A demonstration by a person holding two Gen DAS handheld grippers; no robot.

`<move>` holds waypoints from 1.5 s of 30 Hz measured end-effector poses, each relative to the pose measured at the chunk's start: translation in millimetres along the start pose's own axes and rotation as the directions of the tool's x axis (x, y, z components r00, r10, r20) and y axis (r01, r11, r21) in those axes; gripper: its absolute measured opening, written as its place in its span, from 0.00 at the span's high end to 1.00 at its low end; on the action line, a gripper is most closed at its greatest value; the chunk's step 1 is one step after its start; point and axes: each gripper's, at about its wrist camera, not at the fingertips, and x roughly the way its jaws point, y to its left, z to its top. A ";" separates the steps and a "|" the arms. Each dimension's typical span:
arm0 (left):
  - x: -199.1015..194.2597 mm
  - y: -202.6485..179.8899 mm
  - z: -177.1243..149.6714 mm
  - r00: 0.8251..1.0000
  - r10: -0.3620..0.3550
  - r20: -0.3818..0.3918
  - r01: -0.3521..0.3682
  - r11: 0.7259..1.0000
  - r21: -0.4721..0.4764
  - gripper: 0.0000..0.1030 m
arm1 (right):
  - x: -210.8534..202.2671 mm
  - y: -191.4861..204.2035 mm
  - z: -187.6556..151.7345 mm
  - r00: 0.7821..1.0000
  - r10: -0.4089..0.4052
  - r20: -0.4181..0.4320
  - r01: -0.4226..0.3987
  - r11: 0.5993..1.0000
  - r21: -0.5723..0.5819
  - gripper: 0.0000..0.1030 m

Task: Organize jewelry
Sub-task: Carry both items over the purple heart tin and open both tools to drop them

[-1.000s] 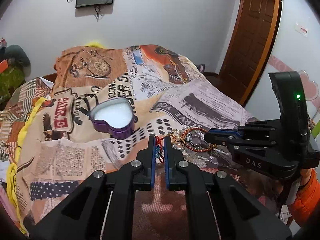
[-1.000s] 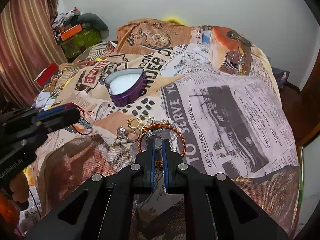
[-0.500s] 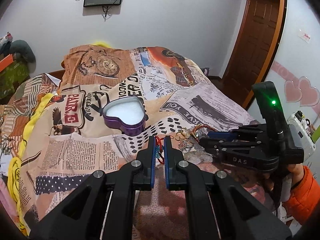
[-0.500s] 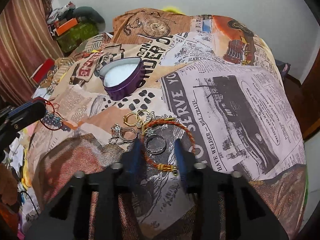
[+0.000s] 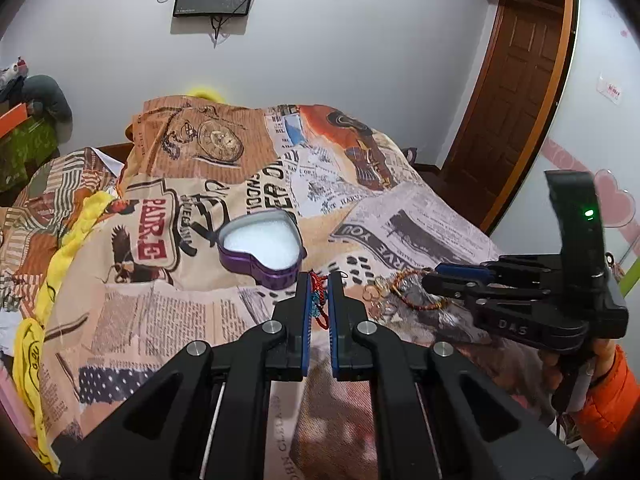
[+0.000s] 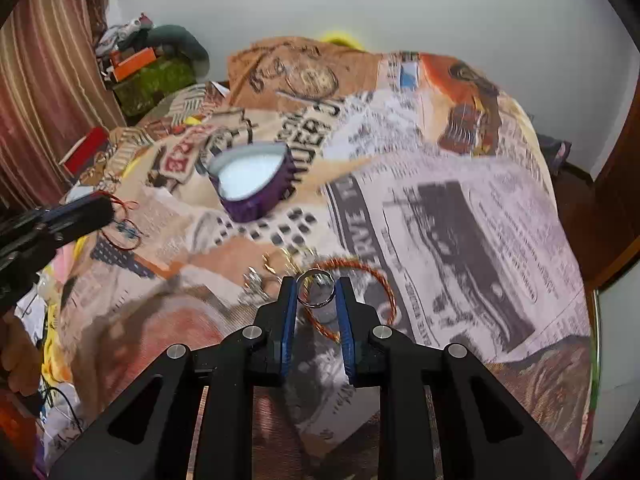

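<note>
A purple heart-shaped tin (image 5: 262, 254) with a white lining lies open on the printed bedspread; it also shows in the right wrist view (image 6: 252, 184). My left gripper (image 5: 319, 280) is shut on a red string bracelet (image 5: 320, 300) with a blue charm, held just in front of the tin. My right gripper (image 6: 316, 282) is shut on a silver ring (image 6: 316, 290), lifted just above an orange braided bracelet (image 6: 376, 276). Gold rings (image 6: 280, 258) and a sparkly silver ring (image 6: 252, 280) lie beside it.
The newspaper-print bedspread (image 6: 460, 208) covers the bed. Clutter and boxes (image 6: 140, 64) sit at the far left by a curtain. A wooden door (image 5: 516, 92) stands at the right. The right gripper shows in the left wrist view (image 5: 452, 278).
My right gripper opened, moved forward over the pile and closed on the silver ring, lifting it. My left gripper stayed shut on the red string bracelet and drew a little nearer the tin.
</note>
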 end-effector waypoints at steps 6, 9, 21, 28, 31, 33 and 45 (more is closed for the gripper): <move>0.9 11.8 18.6 0.999 0.032 0.020 -0.032 0.999 0.017 0.94 | -14.2 9.7 22.7 0.997 0.017 0.069 -0.017 1.000 0.000 0.83; 2.9 18.1 29.9 0.998 0.053 0.036 -0.053 0.998 0.023 0.94 | -17.2 15.2 33.9 0.995 0.025 0.096 -0.025 1.000 -0.004 0.83; 34.4 31.7 68.3 0.995 0.084 0.048 -0.086 0.995 0.046 0.94 | 8.4 30.6 76.6 0.992 0.066 0.104 -0.063 0.998 -0.028 0.83; 71.5 47.8 79.1 0.999 0.049 -0.023 -0.049 0.999 0.023 0.94 | 37.0 33.3 91.8 0.995 0.090 0.044 -0.089 0.996 -0.024 0.83; 90.1 56.6 79.5 0.997 0.038 -0.071 -0.037 0.999 0.015 0.94 | 52.6 31.6 95.9 0.994 0.111 0.000 -0.111 0.994 -0.013 0.83; 101.0 61.8 78.8 0.995 0.029 -0.097 -0.028 1.000 0.007 0.94 | 62.7 30.8 98.1 0.993 0.118 -0.028 -0.118 0.993 -0.010 0.83; 148.3 92.0 66.2 0.970 -0.045 -0.239 0.031 0.997 -0.064 0.94 | 111.7 37.6 101.6 0.969 0.177 -0.173 -0.182 0.983 -0.016 0.83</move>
